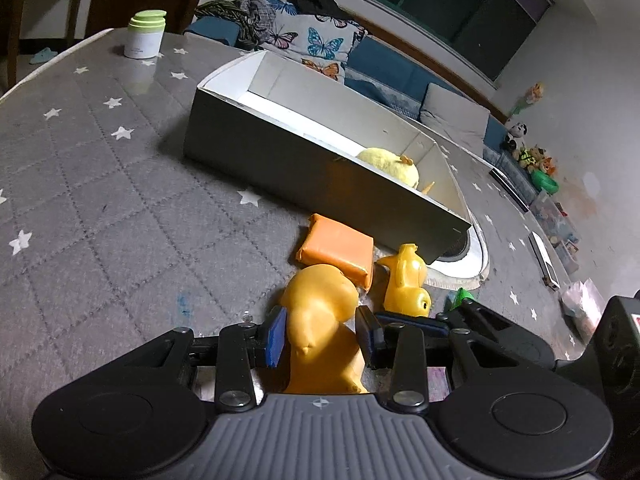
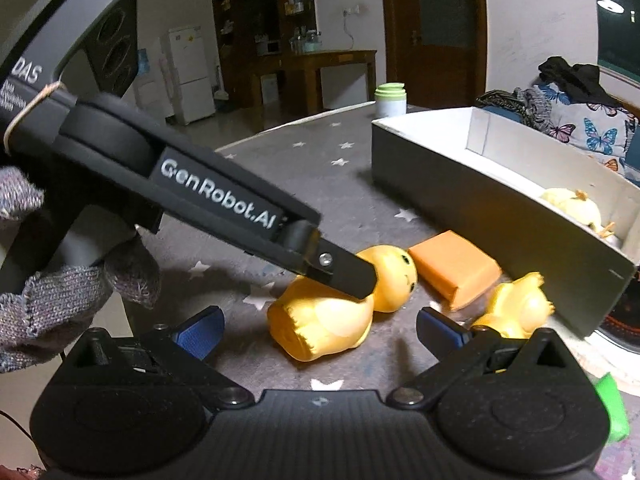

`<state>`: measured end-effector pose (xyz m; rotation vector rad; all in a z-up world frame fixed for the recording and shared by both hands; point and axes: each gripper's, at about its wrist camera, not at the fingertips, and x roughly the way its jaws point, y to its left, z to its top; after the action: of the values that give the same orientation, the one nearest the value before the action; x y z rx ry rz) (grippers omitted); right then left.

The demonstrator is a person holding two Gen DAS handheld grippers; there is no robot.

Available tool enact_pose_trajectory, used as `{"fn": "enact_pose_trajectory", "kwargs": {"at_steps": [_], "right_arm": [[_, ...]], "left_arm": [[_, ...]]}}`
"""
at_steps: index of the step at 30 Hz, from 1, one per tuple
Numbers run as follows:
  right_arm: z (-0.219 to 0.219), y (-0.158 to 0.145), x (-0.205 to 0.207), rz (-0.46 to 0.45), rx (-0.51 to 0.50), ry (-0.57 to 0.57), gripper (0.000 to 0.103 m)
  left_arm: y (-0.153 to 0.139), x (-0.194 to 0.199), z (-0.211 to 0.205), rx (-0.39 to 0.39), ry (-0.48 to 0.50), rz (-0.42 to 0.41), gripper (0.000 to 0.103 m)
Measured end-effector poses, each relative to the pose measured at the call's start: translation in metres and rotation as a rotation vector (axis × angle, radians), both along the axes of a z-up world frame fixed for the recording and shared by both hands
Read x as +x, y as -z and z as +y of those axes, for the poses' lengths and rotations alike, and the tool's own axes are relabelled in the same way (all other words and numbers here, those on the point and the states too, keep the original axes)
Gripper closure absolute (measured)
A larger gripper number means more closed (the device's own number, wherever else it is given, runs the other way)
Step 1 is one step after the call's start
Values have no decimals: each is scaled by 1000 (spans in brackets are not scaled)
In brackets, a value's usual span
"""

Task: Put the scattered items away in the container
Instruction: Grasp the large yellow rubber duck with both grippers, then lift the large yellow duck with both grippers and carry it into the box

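Observation:
A large yellow rubber duck [image 1: 320, 320] lies on its side on the grey star-patterned table; it also shows in the right wrist view [image 2: 332, 312]. My left gripper [image 1: 320, 330] is closed around its body, blue pads touching both sides. A smaller yellow duck [image 1: 406, 280] and an orange block [image 1: 336, 250] lie just beyond, beside the grey box [image 1: 280, 152]. A yellow plush chick [image 1: 390, 164] lies inside the box. My right gripper [image 2: 320, 330] is open and empty, just short of the large duck, with the small duck [image 2: 516, 308] by its right finger.
A white jar with a green lid [image 1: 145, 36] stands at the table's far corner. A green scrap [image 2: 610, 408] lies at the right edge. The left gripper's arm [image 2: 216, 196] crosses the right wrist view. A sofa with butterfly cushions [image 1: 316, 40] stands behind the table.

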<state>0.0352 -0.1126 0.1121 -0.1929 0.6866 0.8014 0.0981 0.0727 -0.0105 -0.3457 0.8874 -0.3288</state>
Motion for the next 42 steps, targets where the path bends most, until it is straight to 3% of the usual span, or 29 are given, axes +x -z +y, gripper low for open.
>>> {"fn": "enact_pose_trajectory", "kwargs": {"at_steps": [23, 31, 42], "right_arm": [[9, 17, 11, 18, -2, -11, 0], [8, 12, 11, 13, 21, -3, 0], [-4, -5, 17, -38, 59, 27, 0]], "left_arm": [[9, 10, 0, -34, -9, 49, 60], [3, 9, -2, -30, -6, 44, 61], [-7, 21, 2, -107, -6, 45, 62]]}}
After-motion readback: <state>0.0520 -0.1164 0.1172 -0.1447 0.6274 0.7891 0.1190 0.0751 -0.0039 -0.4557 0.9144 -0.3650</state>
